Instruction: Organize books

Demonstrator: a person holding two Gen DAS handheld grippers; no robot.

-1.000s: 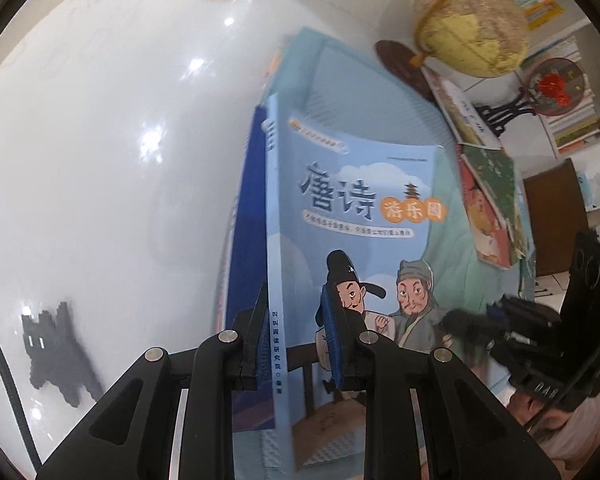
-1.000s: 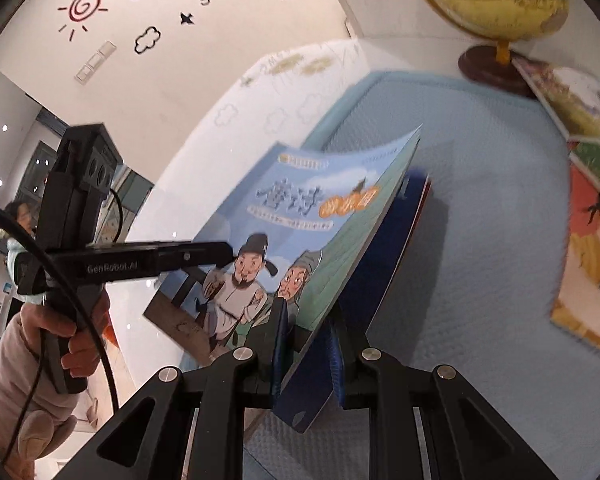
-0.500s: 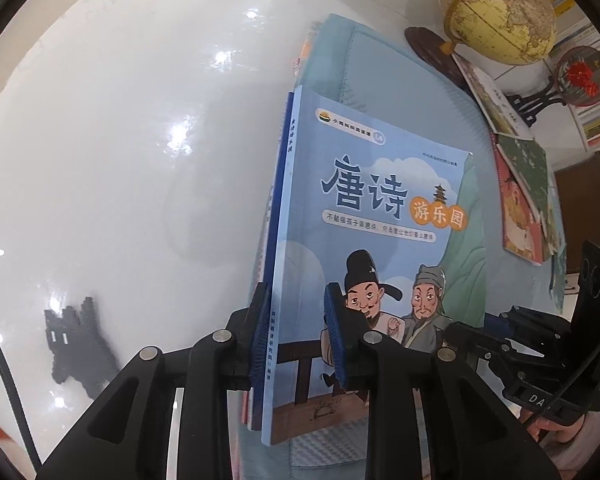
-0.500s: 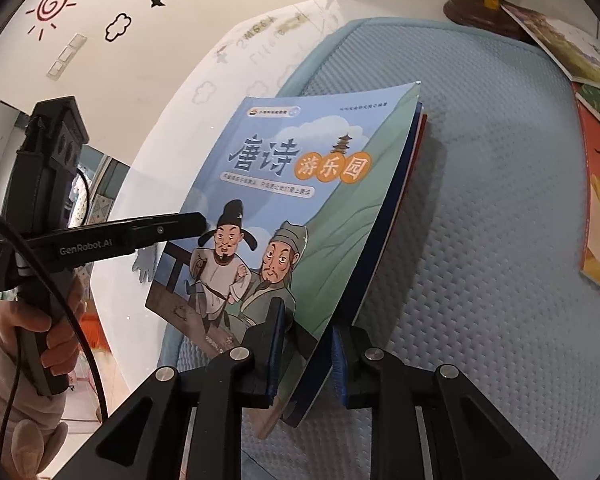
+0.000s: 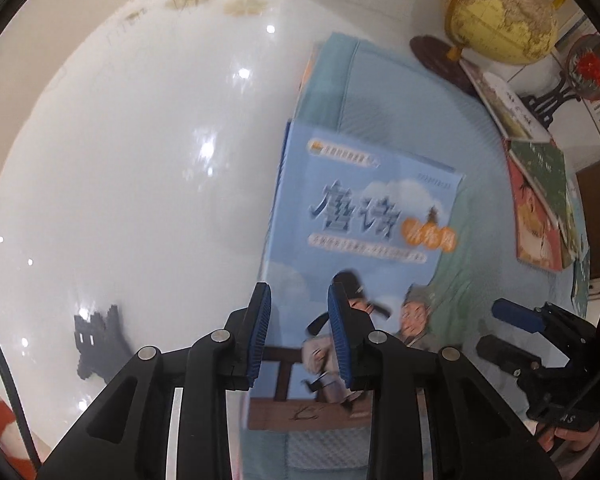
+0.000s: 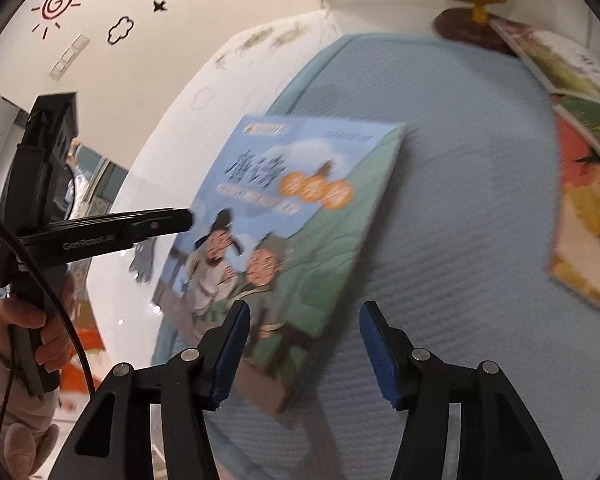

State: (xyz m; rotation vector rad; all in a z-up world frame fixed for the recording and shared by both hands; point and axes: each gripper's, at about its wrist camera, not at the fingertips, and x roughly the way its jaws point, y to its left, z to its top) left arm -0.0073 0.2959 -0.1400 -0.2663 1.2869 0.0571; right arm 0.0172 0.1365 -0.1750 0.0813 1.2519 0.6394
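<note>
Book (image 6: 284, 240) now flat, released; right jaws opening, left jaws slack; person's hand (image 6: 32, 340) only right-view.

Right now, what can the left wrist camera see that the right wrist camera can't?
Only the left wrist view shows the whole yellow ball of the globe, a round red ornament on a black stand and the right gripper from outside.

Only the right wrist view shows the wall drawings of a sun and clouds, and the hand holding the left gripper.

Both show the blue picture book lying flat on the blue mat, with more books further right.
</note>
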